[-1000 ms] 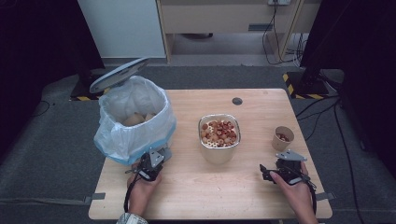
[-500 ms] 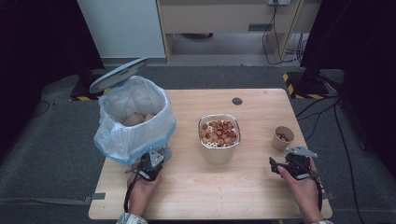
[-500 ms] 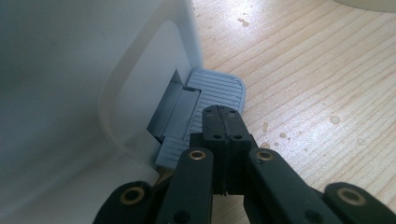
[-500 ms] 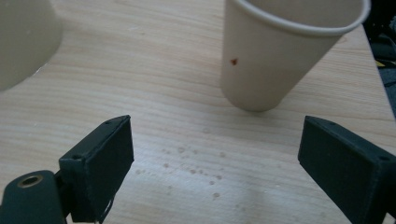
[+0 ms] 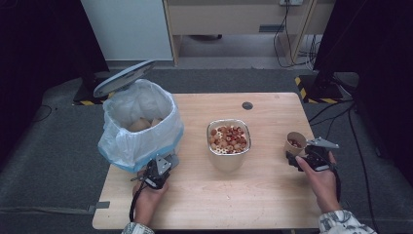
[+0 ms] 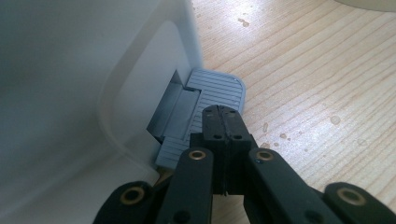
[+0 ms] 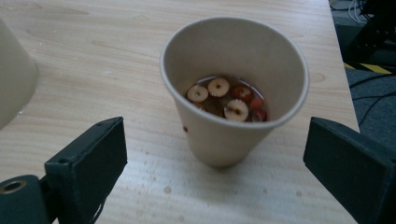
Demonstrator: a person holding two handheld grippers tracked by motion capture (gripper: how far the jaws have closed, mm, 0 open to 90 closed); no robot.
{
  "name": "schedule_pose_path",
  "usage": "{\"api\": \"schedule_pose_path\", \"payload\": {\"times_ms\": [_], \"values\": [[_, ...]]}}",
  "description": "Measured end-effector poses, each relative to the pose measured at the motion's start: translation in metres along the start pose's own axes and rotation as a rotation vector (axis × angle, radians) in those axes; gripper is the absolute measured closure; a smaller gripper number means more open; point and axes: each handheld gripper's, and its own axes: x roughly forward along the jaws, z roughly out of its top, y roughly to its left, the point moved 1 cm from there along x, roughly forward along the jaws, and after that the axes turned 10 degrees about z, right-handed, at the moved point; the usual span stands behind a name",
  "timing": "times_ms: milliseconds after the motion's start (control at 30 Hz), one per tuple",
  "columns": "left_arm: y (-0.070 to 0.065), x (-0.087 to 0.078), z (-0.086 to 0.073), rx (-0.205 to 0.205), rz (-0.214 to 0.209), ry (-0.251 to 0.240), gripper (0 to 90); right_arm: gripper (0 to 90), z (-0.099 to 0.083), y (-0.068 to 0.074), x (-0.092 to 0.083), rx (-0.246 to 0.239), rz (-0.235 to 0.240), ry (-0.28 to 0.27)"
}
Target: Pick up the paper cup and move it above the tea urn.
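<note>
While left claw (image 6: 223, 122) closed on pedal (image 6: 205, 109), right claw (image 7: 215, 154) just widened, flanking cup (image 7: 233, 88).

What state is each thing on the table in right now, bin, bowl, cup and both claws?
Pedal bin: lid up, bag-lined, scraps inside.
Pedal: left claw shut, tip on it.
Bowl: upright, full of sliced red and pale pieces.
Paper cup: upright, slices in liquid at the bottom.
Right claw: open, jaws either side of the cup, not touching; they have just been opening.
</note>
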Motion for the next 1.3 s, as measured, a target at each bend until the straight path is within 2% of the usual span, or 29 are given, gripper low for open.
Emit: {"api": "schedule_pose_path", "payload": {"times_ms": [267,367,533,800,1067,1200,1300], "values": [[0.000,0.000,0.000,-0.001,0.000,-0.001,89.4,13.5,0.003,-0.011,0.018,0.015,0.007,-0.051],[0.000,0.000,0.000,-0.001,0.001,-0.001,89.4,17.2,0.002,-0.016,0.024,0.036,0.014,-0.069],[0.000,0.000,0.000,-0.001,0.001,-0.001,89.4,20.9,0.002,-0.016,0.030,0.038,0.021,-0.099],[0.000,0.000,0.000,-0.001,0.001,-0.002,89.4,24.2,0.002,-0.019,0.037,0.031,0.030,-0.104],[0.000,0.000,0.000,-0.002,-0.001,-0.002,89.4,29.7,0.002,-0.020,0.038,0.006,0.047,-0.115],[0.000,0.000,0.000,-0.002,-0.001,-0.002,89.4,32.0,0.002,-0.019,0.036,-0.022,0.054,-0.109],[0.000,0.000,0.000,-0.003,-0.001,-0.002,89.4,33.0,0.006,-0.014,0.032,-0.064,0.067,-0.114]]}}
